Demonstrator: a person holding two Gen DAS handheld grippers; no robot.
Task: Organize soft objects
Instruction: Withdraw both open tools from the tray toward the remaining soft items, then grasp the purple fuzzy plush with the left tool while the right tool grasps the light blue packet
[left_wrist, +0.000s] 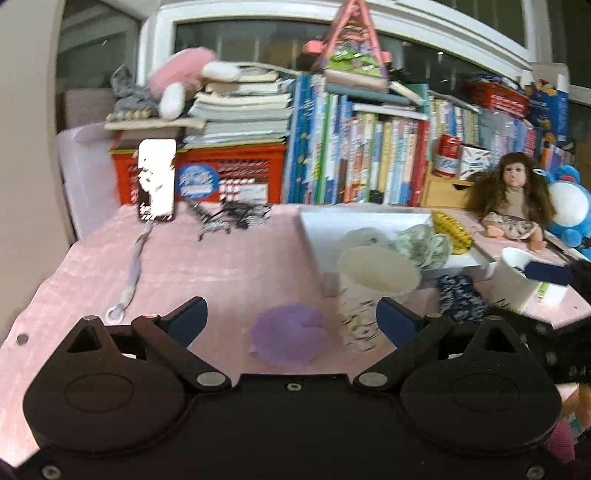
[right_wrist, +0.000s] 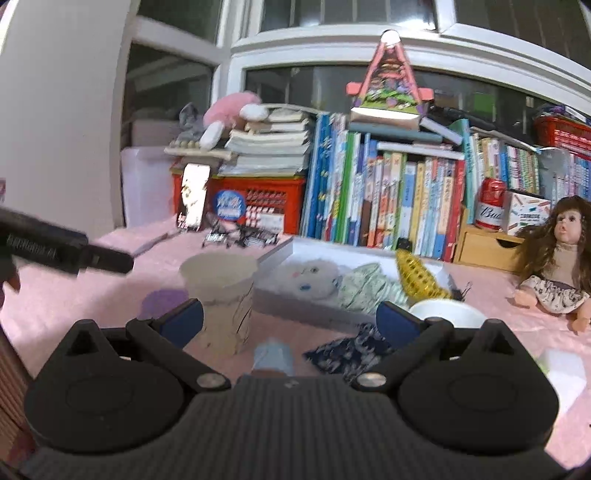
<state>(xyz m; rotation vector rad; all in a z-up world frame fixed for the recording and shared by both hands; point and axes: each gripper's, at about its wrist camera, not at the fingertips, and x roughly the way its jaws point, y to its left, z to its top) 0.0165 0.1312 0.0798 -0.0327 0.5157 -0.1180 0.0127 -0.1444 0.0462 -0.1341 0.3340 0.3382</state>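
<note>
A white tray (right_wrist: 291, 249) on the pink table holds a white plush face (right_wrist: 308, 278), a green patterned cloth (right_wrist: 364, 286) and a gold mesh item (right_wrist: 415, 278). A purple soft pad (left_wrist: 290, 334) lies flat on the table just ahead of my left gripper (left_wrist: 291, 317), which is open and holds nothing. A dark blue patterned cloth (right_wrist: 349, 352) and a light blue soft item (right_wrist: 273, 356) lie in front of my right gripper (right_wrist: 290, 319), also open and holding nothing. A paper cup (right_wrist: 221, 299) stands left of the tray.
A second white cup (right_wrist: 447, 314) stands by the tray's near right corner. A doll (right_wrist: 557, 258) sits at the right. Books (right_wrist: 388, 195), a red crate (right_wrist: 255, 201), a phone (left_wrist: 157, 179) and tangled black clips (left_wrist: 232, 216) line the back. The left gripper's body (right_wrist: 55, 247) reaches in from the left.
</note>
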